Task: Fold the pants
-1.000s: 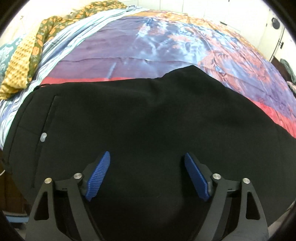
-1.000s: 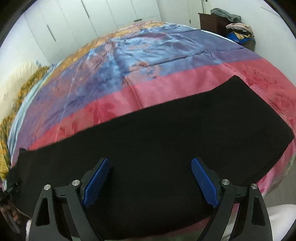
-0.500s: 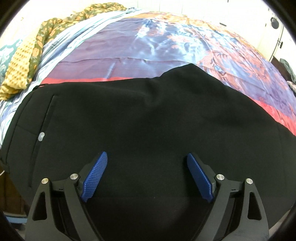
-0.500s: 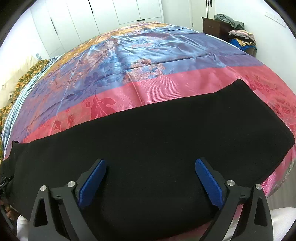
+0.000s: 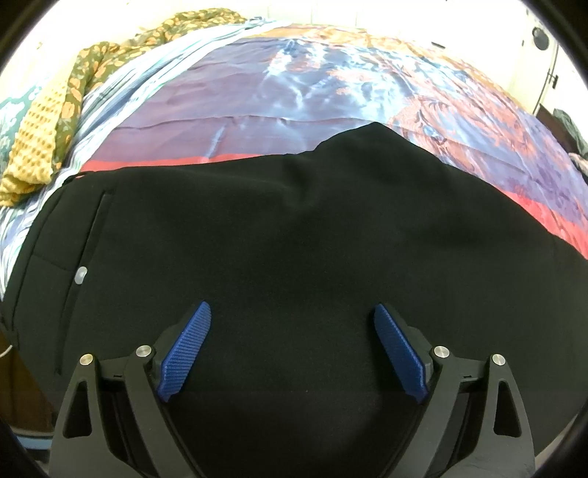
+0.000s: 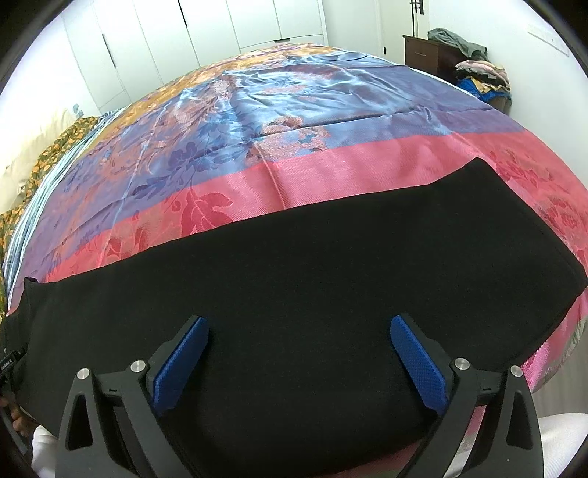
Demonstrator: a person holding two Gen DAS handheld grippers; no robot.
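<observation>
Black woven pants [image 5: 294,228] lie flat along the near edge of a bed, on a glossy satin bedspread [image 6: 279,110] with a floral pattern in blue, purple and orange and a pink-red border band. In the left wrist view the waist end sits at the left, with a vertical pocket seam and a small pale button [image 5: 79,275] beside it. A rounded hump of the black fabric rises toward the far side and overlaps the blue part of the bedspread. In the right wrist view the legs [image 6: 404,264] run to the right as one long band, ending in a straight hem near the right-hand corner of the bed, over the pink-red border.

Left claw [image 5: 292,316]: black frame, blue ribbed pads. Its jaws are spread wide and opening further. It is poised over the pants, with black fabric showing in the gap, but the pads press on nothing.

Right claw [image 6: 299,331]: same build. Its jaws are spread wide and opening further, above the leg section. Fabric shows between the pads; none is gripped.

Surroundings: a yellow waffle-knit cloth [image 5: 35,143] and an olive cloth with orange leaf print [image 5: 121,55] lie bunched at the far left of the bed. White wardrobe doors [image 6: 205,33] stand behind the bed. A dark wooden cabinet [image 6: 422,55] at the far right carries piled clothes.
</observation>
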